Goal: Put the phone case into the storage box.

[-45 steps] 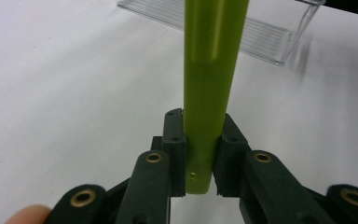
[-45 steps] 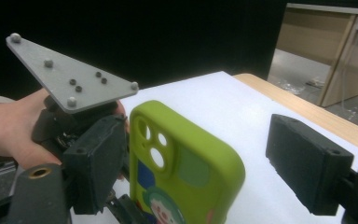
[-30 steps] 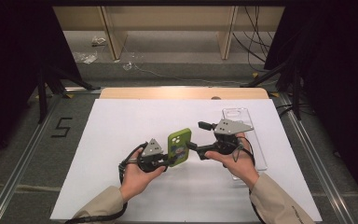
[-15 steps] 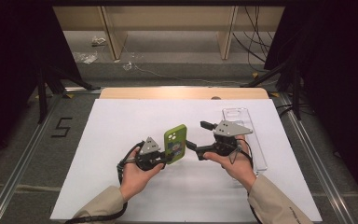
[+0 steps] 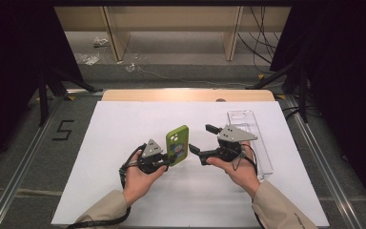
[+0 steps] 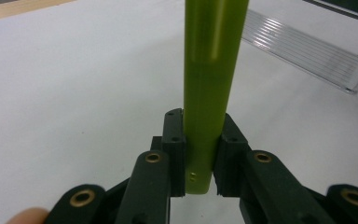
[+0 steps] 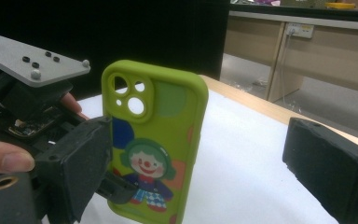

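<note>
A green phone case (image 5: 177, 144) with a clown picture stands upright on its short end above the white table cover (image 5: 124, 133). My left gripper (image 5: 168, 162) is shut on the case's lower end; in the left gripper view both pads (image 6: 175, 149) press the edge-on green case (image 6: 212, 70). My right gripper (image 5: 201, 139) faces the case from the right with its jaws wide apart, and they have just been opening. The right gripper view shows the case's back (image 7: 156, 140) just ahead of the right gripper (image 7: 200, 170), nearer the left pad (image 7: 81, 168), untouched by either pad.
A clear plastic tray (image 5: 262, 157) lies on the cover behind my right hand, and it is the ridged clear tray (image 6: 307, 51) in the left gripper view. A wooden strip (image 5: 186, 95) marks the table's far edge. Dark stands and cables line the floor beyond.
The right gripper's jaws have spread wider beside the case. The left gripper and the case have stayed put.
</note>
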The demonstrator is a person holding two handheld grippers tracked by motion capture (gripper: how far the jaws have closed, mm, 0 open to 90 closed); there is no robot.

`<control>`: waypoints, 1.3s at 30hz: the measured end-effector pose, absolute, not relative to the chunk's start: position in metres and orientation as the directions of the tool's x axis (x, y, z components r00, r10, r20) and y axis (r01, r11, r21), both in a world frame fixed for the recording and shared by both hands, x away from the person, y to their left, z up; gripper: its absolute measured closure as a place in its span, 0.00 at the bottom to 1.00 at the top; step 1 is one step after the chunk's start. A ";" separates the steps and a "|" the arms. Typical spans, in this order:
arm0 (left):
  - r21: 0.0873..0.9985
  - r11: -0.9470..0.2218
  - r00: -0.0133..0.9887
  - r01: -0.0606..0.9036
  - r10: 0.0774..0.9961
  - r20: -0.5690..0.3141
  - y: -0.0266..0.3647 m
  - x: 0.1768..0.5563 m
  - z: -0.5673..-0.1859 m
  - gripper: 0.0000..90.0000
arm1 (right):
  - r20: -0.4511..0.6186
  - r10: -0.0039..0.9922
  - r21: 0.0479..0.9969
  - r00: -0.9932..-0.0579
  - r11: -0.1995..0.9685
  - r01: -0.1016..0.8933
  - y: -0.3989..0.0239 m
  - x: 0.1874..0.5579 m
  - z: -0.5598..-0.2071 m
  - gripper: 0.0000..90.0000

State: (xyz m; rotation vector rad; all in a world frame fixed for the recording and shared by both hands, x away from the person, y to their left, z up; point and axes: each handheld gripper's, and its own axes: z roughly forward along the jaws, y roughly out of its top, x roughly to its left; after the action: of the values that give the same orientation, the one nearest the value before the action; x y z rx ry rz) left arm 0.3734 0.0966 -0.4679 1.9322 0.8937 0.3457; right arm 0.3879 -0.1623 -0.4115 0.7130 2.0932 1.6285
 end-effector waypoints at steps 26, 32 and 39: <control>0.855 -0.261 0.674 0.448 0.727 -0.131 0.090 0.374 -0.465 0.85 | 0.007 0.631 0.974 -0.776 0.170 0.147 -0.153 0.382 -0.415 0.09; 0.857 -0.264 0.682 0.442 0.720 -0.130 0.086 0.372 -0.463 0.85 | 0.019 0.631 0.974 -0.776 0.162 0.156 -0.151 0.382 -0.415 0.09; 0.858 -0.268 0.689 0.438 0.713 -0.129 0.079 0.370 -0.462 0.85 | 0.023 0.643 0.976 -0.766 0.152 0.157 -0.152 0.382 -0.414 0.08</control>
State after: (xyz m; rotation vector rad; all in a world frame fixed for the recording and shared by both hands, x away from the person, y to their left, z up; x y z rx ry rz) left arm 0.3705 0.0791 -0.4623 1.9102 0.8956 0.3491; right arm 0.3825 -0.1517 -0.4143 0.7621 2.0360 1.6469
